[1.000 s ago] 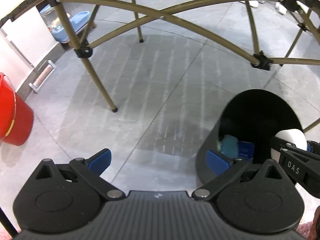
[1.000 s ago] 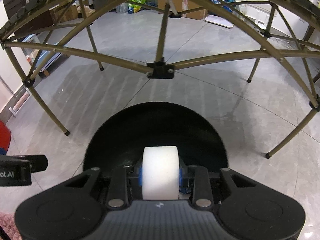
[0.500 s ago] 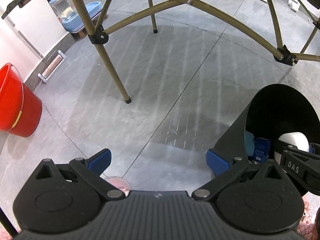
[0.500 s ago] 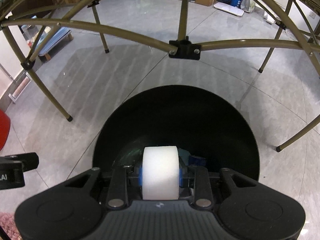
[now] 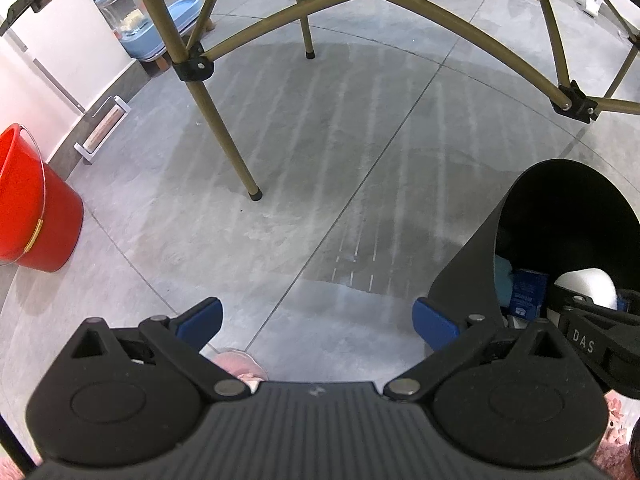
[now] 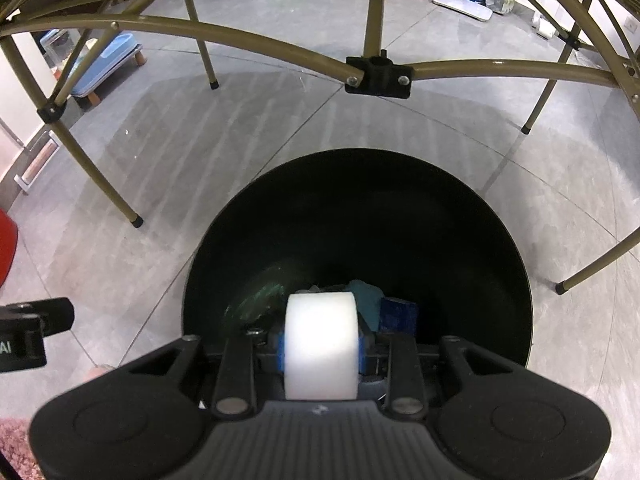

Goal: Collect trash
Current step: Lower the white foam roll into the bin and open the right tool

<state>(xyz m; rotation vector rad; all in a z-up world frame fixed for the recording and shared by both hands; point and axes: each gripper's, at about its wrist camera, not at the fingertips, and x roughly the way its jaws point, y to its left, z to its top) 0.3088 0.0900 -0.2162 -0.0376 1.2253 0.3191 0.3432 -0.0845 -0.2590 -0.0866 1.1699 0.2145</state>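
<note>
My right gripper [image 6: 321, 350] is shut on a white roll [image 6: 321, 344], gripped between its blue pads and held over the mouth of a black trash bin [image 6: 516, 304]. Inside the bin lie a teal scrap [image 6: 368, 300] and a dark blue packet [image 6: 398, 316]. In the left wrist view the same bin [image 5: 472, 264] stands at the right, with the white roll [image 5: 588, 286] and the right gripper's black body above its opening. My left gripper [image 5: 318, 316] hangs open over bare floor to the left of the bin, with nothing between its blue fingertips [image 5: 202, 318].
Tan folding-table legs [image 5: 224, 132] and crossbars [image 6: 376, 72] stand over the grey tiled floor. A red bucket [image 5: 28, 208] sits at the left near a white wall. A blue feeder [image 5: 160, 24] and boxes lie farther back. Pink slippers [image 5: 238, 364] show below the left gripper.
The right gripper with the white roll has come closer to the bin's mouth and lower, so the bin fills more of its view. The left gripper's view has shifted slightly; its jaws stay open.
</note>
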